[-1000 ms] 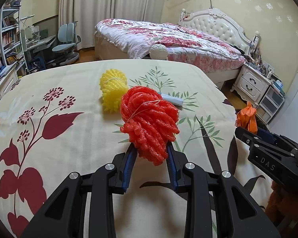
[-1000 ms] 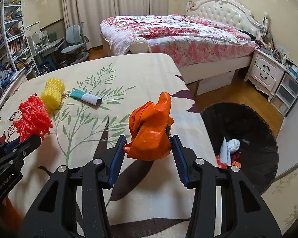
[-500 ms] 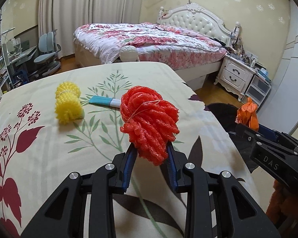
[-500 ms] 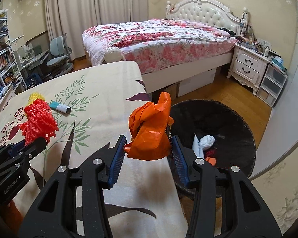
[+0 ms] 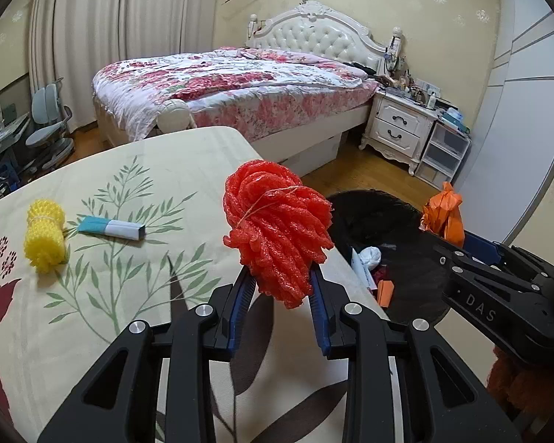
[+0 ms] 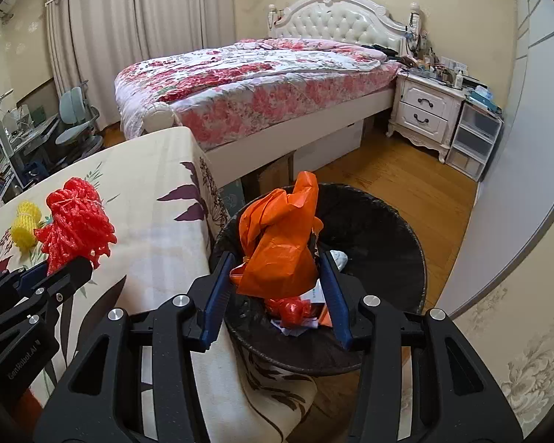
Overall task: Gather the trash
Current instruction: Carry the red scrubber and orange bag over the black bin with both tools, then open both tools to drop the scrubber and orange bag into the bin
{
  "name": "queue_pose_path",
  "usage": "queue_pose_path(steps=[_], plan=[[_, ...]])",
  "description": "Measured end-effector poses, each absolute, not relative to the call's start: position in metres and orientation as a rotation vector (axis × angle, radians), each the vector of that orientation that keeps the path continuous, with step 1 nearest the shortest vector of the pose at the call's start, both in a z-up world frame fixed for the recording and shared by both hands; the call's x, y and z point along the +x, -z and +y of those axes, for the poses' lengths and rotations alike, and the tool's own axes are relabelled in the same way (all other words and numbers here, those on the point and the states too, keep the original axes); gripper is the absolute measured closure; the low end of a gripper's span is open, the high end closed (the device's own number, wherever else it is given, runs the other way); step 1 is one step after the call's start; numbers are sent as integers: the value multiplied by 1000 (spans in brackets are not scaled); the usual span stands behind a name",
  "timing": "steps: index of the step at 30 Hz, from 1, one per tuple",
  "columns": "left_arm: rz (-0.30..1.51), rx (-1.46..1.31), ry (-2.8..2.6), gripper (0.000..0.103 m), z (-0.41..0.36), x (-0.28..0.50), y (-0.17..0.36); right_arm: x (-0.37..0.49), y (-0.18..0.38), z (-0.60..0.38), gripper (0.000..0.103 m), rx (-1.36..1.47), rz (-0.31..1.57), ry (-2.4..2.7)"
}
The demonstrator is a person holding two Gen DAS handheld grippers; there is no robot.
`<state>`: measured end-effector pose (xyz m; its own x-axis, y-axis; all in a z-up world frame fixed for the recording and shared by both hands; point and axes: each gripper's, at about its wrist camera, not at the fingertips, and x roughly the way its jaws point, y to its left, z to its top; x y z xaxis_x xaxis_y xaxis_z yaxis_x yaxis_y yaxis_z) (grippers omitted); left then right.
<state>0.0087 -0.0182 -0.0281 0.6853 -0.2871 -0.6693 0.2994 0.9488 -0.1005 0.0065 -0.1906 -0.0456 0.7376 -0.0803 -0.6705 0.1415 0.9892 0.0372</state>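
Where the table point(image 5: 92, 332) ends, a black-lined trash bin point(image 6: 387, 221) holds paper scraps, its near rim hidden. Right gripper point(image 6: 277, 288) above it, clamped on a crumpled orange plastic bag point(image 6: 280, 243). Left gripper point(image 5: 280, 295) over the table edge, clamped on a red foam net bundle point(image 5: 277, 229).

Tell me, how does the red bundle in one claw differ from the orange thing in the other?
The red foam net bundle is ribbed, tube-like mesh tied with string; the orange plastic bag is smooth, crumpled film. The red foam net bundle, in the left gripper, hangs over the table edge, while the orange plastic bag, in the right gripper, is over the black bin. Both are clamped between blue pads.
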Motion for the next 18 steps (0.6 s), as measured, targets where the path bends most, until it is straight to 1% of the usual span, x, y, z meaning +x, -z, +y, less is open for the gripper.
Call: queue_pose_path(steps=[18], plan=[[742, 122, 412, 72, -99, 50, 42, 33, 60, -250, 57, 135, 753, 199]])
